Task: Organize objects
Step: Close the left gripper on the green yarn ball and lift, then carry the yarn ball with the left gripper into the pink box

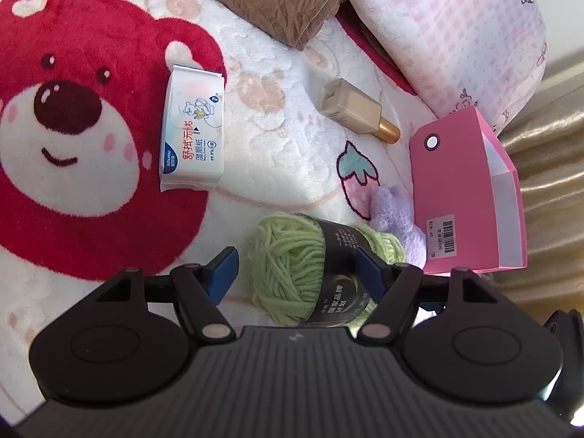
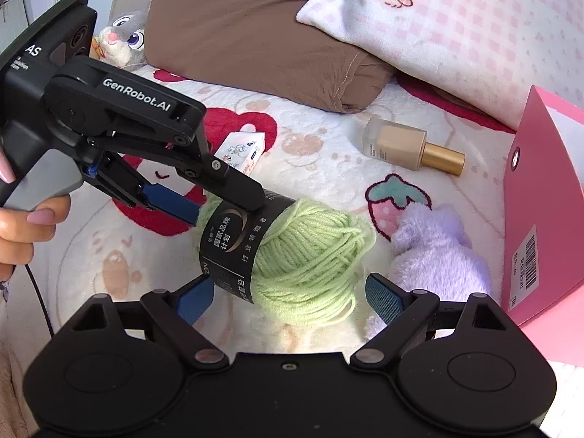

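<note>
- Currently, green yarn ball (image 2: 310, 255) with black paper band lies on the bear-print blanket (image 1: 277, 153), near the middle of the bed.
- Left gripper (image 1: 295, 266): jaws spread, one blue pad (image 1: 222, 270) on each side of the yarn's banded end. Whether the pads touch it, cannot tell; no squeeze visible. In the right wrist view this gripper (image 2: 226, 204) reaches in from the left, upper finger over the band.
- Right gripper (image 2: 290, 297): jaws apart, holding nothing, just short of the yarn.
- Purple plush toy (image 2: 434, 244) sits just beside the yarn, against the pink box (image 2: 544, 197).
- Pink box stands open at the right edge of the bed.
- Foundation bottle (image 1: 359, 111), gold cap, lies on its side beyond the yarn.
- Wet-wipe pack (image 1: 193, 127) rests flat on the bear's cheek.
</note>
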Motion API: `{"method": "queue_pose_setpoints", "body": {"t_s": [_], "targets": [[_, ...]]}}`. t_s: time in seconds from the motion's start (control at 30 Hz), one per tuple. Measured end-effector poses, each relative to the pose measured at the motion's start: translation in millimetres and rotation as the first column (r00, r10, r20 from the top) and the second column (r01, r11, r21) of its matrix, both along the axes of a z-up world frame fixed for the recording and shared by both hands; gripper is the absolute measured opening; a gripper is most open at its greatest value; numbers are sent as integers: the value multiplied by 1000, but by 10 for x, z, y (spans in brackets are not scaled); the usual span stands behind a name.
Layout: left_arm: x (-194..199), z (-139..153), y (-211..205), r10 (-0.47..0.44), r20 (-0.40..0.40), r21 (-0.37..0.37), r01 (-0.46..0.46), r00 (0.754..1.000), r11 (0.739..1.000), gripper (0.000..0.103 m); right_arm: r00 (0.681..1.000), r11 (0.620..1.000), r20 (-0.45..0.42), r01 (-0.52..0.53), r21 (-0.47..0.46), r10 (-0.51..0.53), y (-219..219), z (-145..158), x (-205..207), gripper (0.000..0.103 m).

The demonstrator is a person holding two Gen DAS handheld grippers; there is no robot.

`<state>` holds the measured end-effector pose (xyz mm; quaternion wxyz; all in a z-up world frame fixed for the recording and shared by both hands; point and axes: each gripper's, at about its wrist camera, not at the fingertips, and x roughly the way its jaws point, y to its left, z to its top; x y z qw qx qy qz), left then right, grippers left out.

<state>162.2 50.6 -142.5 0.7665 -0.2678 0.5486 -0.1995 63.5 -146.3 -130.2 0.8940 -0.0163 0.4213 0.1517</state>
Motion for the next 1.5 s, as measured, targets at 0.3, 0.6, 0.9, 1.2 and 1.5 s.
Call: {"method": "queue_pose_setpoints", "body": {"t_s": [0.3,0.6,0.9,1.2,1.5], "targets": [[-50,-78,-125,-10,-21,-52,9,1000,999,58,1000,999,-21,22,42,-21,71,-174,44,94],[-220,184,-188,-33,8,-33,34,999,999,57,998,997,-31,54,64,-52,73,-81,-37,94],[-615,754,-331,-154,136,-25,158,979,987,56,1000,998,18,23,64,-24,-68,414,-434,94],[-910,1362,-677,-237,237,37,235,942,971,56,999,997,32,26,76,-29,-358,979,-680,94],[-878,1820,-1206,-306,304,63,302,902,951,58,992,997,98,77,21,-79,-732,1459,-828,94]]}}
